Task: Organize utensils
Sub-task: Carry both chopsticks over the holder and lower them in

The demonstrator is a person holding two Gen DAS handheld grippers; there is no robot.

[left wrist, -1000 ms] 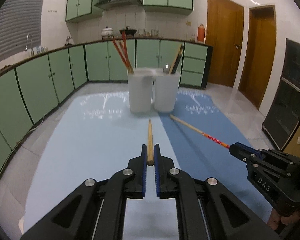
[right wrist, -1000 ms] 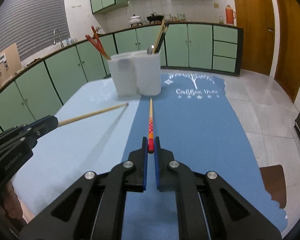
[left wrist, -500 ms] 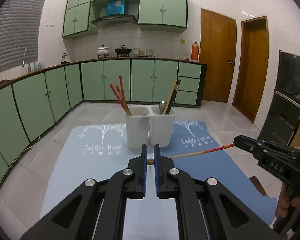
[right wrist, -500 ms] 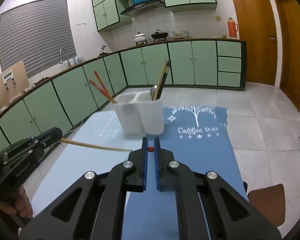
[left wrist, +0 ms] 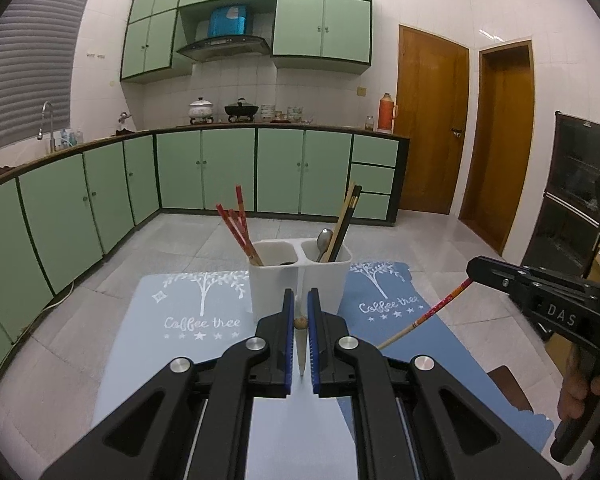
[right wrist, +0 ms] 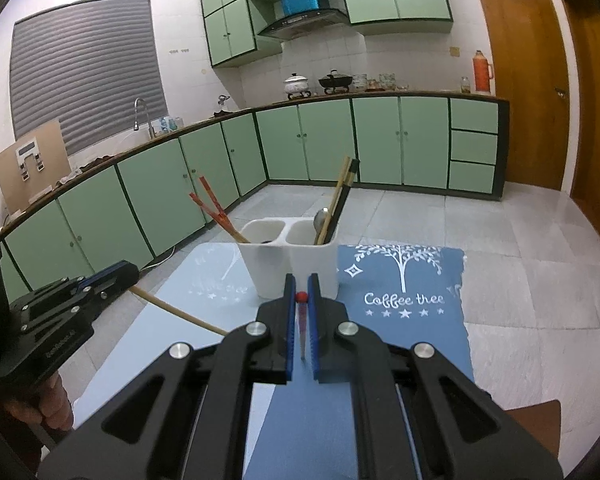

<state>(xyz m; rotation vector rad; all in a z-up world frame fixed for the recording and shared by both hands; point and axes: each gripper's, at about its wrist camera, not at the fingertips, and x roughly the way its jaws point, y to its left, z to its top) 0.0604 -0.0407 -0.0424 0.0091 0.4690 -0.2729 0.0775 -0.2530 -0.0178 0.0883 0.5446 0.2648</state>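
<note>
Left wrist view: the left claw (left wrist: 298, 322) grips a plain wooden chopstick (left wrist: 300, 323), and the right claw (right wrist: 301, 297) pinches a red-ended chopstick (right wrist: 301, 296). Both sticks have come up off the blue mats (left wrist: 188, 320) and now hang clear of the surface, ready for sorting. Ahead, the white holder (left wrist: 298, 276) has red sticks left, dark sticks right; open air surrounds its rim.
</note>
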